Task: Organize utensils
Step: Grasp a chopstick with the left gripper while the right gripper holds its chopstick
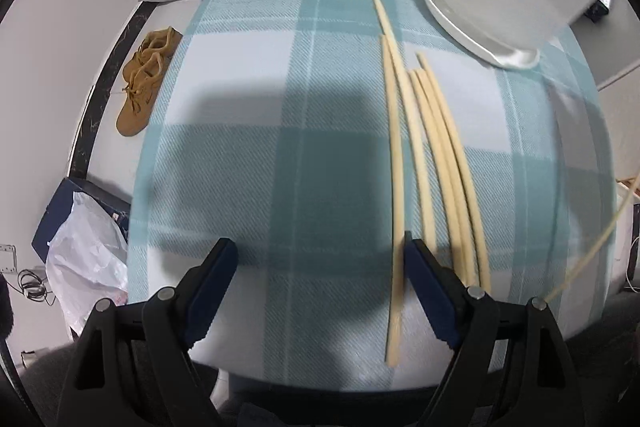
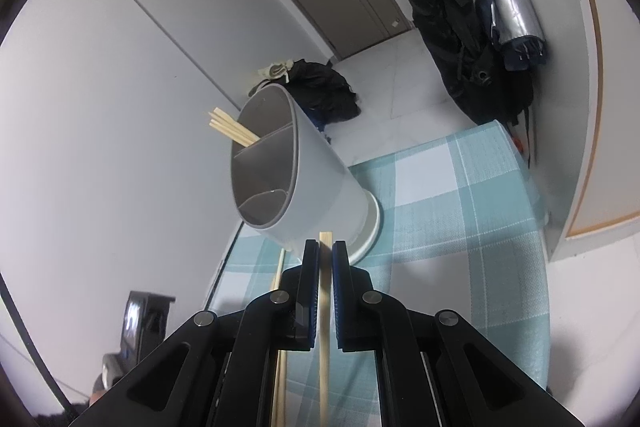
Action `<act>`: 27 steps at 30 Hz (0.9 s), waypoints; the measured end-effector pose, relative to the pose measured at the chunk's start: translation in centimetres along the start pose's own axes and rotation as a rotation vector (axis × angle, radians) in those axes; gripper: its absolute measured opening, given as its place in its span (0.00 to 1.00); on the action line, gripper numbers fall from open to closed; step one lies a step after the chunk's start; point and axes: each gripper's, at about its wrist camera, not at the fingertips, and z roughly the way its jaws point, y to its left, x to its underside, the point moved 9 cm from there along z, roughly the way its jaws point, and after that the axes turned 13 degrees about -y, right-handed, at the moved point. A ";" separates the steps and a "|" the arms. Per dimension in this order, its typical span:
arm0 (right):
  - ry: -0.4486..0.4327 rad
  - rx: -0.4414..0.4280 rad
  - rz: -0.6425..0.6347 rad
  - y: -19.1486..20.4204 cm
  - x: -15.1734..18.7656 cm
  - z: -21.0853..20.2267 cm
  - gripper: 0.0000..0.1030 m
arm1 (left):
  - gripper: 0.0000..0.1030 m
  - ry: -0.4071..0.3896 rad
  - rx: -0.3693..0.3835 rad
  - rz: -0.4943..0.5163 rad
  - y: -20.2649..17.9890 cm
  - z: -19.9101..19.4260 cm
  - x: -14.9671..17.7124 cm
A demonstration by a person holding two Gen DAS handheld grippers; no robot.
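1. We see the left gripper (image 1: 320,267) pointing steeply down at the tabletop (image 1: 260,107), its jaws spread wide and grasping nothing.
2. One loose chopstick (image 1: 394,187) lies just inside the jaw toward 3 o'clock in the left wrist view; we cannot tell whether it touches that jaw.
3. Beside it, further toward 3 o'clock, a bunch of chopsticks (image 1: 444,155) lies flat on the checked cloth, running from 6 toward 12 o'clock.
4. The right gripper (image 2: 325,255) has its jaws clenched on a single chopstick (image 2: 325,291), whose tip sticks out past them toward 12 o'clock.
5. Just beyond that tip stands the utensil holder (image 2: 320,187), a pale grey divided cup on the tabletop, at about 11 o'clock in the right wrist view.
6. Several chopsticks in the holder (image 2: 232,131) sit in its far compartment, ends poking out toward 10 o'clock.
7. In the left wrist view the holder is at 1 o'clock, past the bunch.
8. A brown shoe (image 1: 144,83) lies on the floor at 9 o'clock.
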 end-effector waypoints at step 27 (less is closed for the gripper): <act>-0.027 -0.006 -0.038 0.4 -0.7 -0.1 0.05 | 0.50 -0.082 -0.006 0.106 -0.7 2.6 -7.6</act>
